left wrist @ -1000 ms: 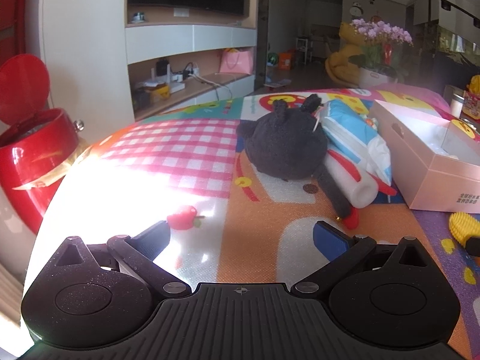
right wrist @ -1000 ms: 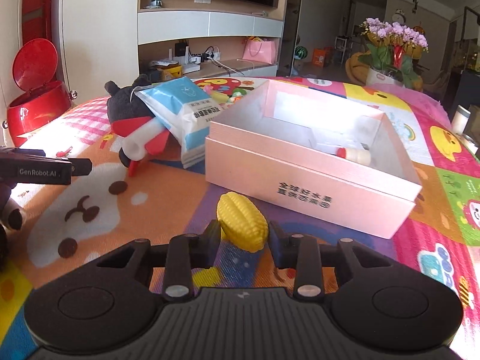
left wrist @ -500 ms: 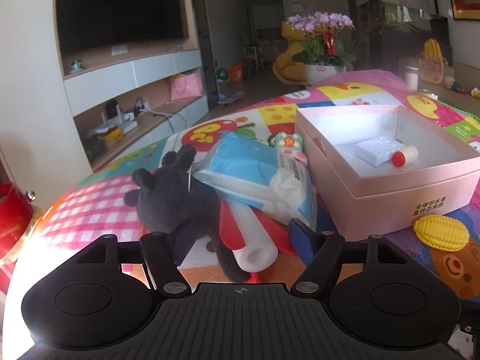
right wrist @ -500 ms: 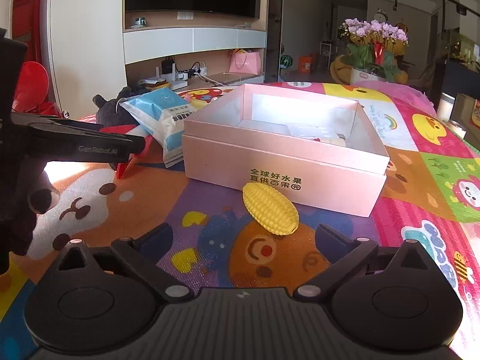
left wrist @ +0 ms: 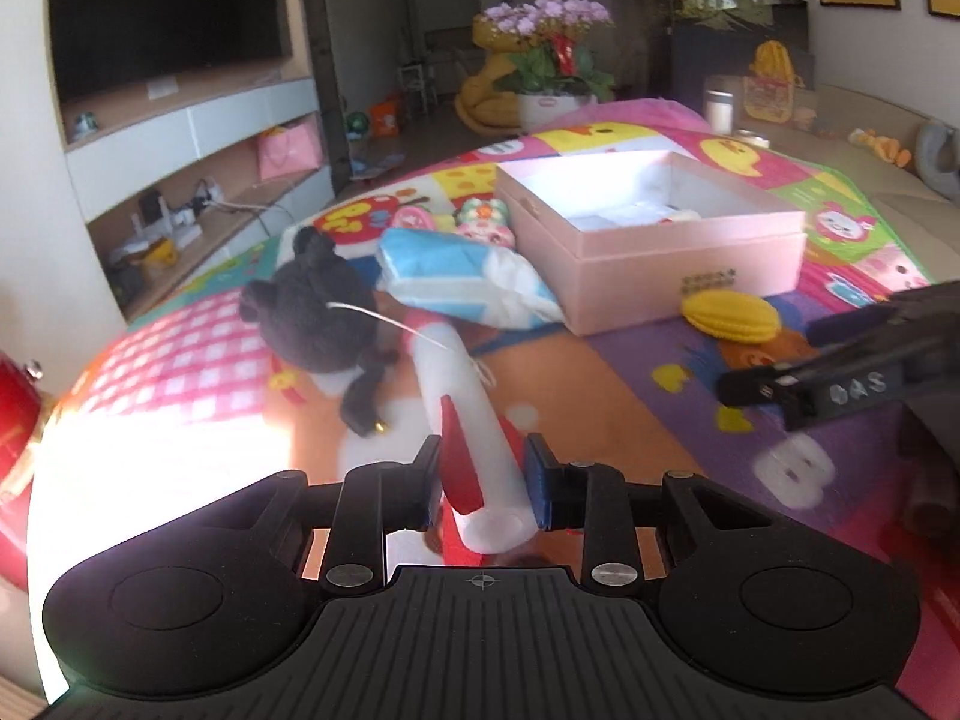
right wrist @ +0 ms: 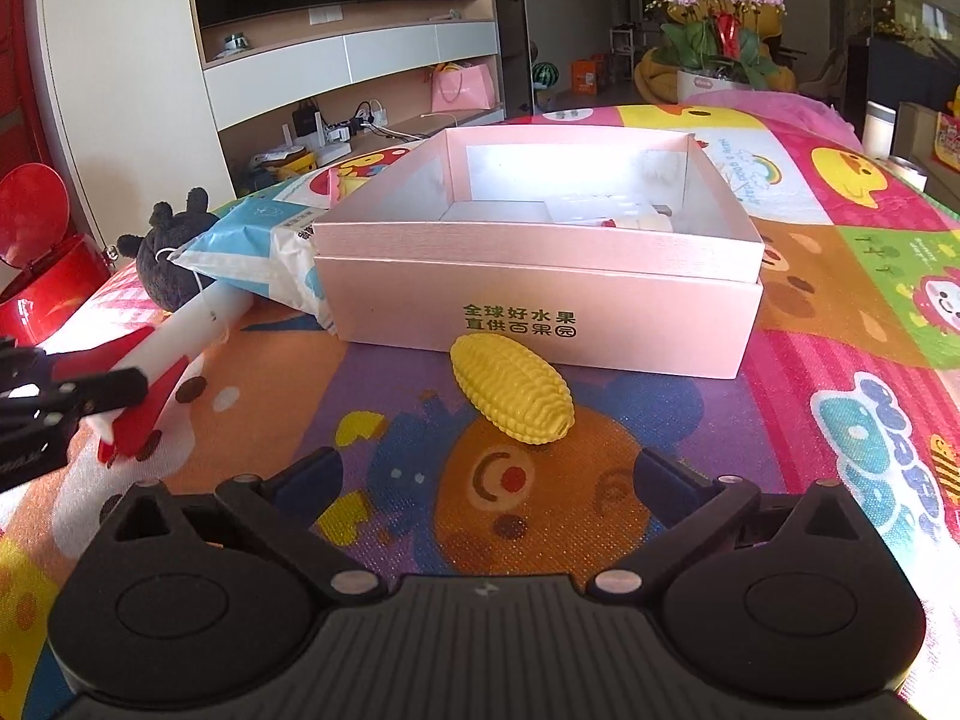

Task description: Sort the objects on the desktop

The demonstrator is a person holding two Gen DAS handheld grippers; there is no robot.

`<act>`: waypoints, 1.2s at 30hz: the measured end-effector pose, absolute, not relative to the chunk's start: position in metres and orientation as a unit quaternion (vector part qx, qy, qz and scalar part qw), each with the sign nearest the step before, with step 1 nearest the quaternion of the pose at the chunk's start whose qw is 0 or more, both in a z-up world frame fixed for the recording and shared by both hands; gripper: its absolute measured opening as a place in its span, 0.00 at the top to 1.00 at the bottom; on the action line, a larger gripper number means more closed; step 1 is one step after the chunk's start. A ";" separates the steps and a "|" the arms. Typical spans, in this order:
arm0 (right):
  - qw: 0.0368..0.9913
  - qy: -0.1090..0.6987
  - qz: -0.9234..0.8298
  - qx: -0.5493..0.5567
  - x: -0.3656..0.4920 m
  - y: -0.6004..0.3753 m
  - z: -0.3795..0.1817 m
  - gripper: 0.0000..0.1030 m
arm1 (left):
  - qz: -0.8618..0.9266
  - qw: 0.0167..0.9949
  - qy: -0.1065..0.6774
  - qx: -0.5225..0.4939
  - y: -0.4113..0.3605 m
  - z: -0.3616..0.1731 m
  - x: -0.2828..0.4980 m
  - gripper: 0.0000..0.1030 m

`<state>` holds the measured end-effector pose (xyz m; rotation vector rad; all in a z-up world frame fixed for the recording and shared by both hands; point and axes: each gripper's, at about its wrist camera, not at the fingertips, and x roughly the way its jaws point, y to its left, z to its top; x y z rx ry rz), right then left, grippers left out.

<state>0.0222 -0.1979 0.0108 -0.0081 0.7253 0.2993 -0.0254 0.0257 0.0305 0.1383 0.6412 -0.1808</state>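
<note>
My left gripper [left wrist: 483, 471] is shut on the tail end of a white toy rocket with red fins [left wrist: 462, 414], which lies on the mat; the rocket also shows in the right wrist view [right wrist: 180, 336]. A black plush toy [left wrist: 318, 312] and a blue tissue pack [left wrist: 456, 276] lie beside it. My right gripper [right wrist: 486, 480] is open and empty, just short of a yellow toy corn [right wrist: 510, 396]. The corn lies in front of the open pink box [right wrist: 540, 300], which holds small white items.
A colourful cartoon mat [right wrist: 840, 312] covers the surface. A red lidded bin [right wrist: 36, 276] stands off the left edge. Small round toys [left wrist: 480, 219] lie behind the tissue pack. A flower pot [right wrist: 714, 42] stands far back.
My left gripper has moved in and shut on the rocket's tail. My right gripper let go of the corn, opened and backed off a little.
</note>
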 end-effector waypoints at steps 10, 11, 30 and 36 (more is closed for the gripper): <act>0.920 0.367 0.136 -0.023 0.024 -0.192 0.008 0.00 | -0.099 0.938 0.332 0.020 0.021 0.025 -0.017 0.28; 0.920 0.366 0.136 -0.019 0.024 -0.193 0.008 0.00 | -0.097 0.938 0.334 0.013 0.021 0.024 -0.012 0.28; 0.920 0.370 0.126 -0.043 0.025 -0.185 0.008 0.00 | -0.167 0.920 0.355 0.017 0.031 0.018 -0.031 0.62; 0.923 0.361 0.125 -0.053 0.025 -0.188 0.014 0.00 | -0.077 0.936 0.343 0.012 0.044 0.013 -0.017 0.41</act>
